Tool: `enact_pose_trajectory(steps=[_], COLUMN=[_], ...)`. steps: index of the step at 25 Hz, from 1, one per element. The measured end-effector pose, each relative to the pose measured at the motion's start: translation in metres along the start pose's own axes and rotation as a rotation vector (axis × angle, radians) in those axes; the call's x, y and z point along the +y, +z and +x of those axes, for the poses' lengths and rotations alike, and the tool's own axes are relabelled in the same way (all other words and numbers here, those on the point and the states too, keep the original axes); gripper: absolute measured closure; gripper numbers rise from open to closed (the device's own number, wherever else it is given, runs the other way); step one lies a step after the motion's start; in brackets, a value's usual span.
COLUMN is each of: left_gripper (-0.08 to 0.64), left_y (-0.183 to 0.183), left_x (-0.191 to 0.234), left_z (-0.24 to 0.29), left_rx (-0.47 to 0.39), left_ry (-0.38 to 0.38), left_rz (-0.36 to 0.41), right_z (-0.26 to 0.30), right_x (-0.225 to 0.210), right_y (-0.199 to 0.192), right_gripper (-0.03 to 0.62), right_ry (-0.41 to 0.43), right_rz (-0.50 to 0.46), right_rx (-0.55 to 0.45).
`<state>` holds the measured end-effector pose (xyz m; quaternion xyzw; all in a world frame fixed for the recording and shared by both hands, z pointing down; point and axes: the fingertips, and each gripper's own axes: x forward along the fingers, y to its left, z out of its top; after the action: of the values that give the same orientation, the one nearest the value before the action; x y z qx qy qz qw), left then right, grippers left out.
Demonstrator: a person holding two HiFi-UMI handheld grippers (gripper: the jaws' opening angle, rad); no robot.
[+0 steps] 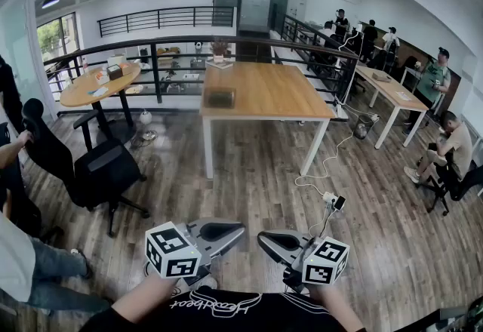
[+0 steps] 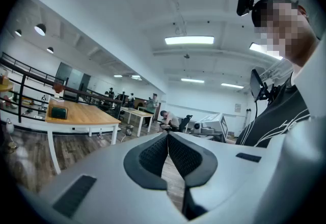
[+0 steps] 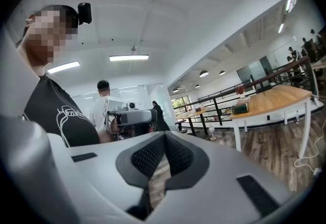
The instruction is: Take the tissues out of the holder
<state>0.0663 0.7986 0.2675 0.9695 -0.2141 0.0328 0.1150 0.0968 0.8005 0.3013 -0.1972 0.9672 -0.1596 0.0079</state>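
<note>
**Both claws clenched and empty, holder waiting across the room**

Starting at the left, a black office chair (image 1: 106, 172) stands on the wood floor, well clear of the action. Next comes the left gripper (image 1: 229, 232), held low and close to the person's body, jaws pressed together with nothing between them. That's a carrying posture, I'd say, not a reach. Up the middle, the tissue holder (image 1: 220, 97) sits near the front edge of the wooden table (image 1: 264, 93), well apart from both tools. Whether any tissue pokes out is too small to tell. Over to the right gripper (image 3: 164, 139), also clenched on nothing, its tip pointing in toward its partner. Tucked in like this, the pair look parked for the walk over, and the task has not begun
</note>
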Motion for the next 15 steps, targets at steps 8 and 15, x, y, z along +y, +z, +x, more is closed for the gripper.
enact_pose_trajectory(steps=[8, 15], left_gripper=[0.546, 0.546], left_y=[-0.010, -0.016], left_x=[-0.027, -0.033], left_z=[-0.004, -0.011], left_rx=[0.025, 0.032], left_ry=[-0.001, 0.002], left_rz=[-0.001, -0.031], right_z=[-0.011, -0.007], right_x=[0.015, 0.018], right_y=[-0.006, -0.017], right_gripper=[0.575, 0.575], right_ry=[-0.003, 0.024], right_rz=[-0.013, -0.009], right_rx=[-0.011, 0.005])
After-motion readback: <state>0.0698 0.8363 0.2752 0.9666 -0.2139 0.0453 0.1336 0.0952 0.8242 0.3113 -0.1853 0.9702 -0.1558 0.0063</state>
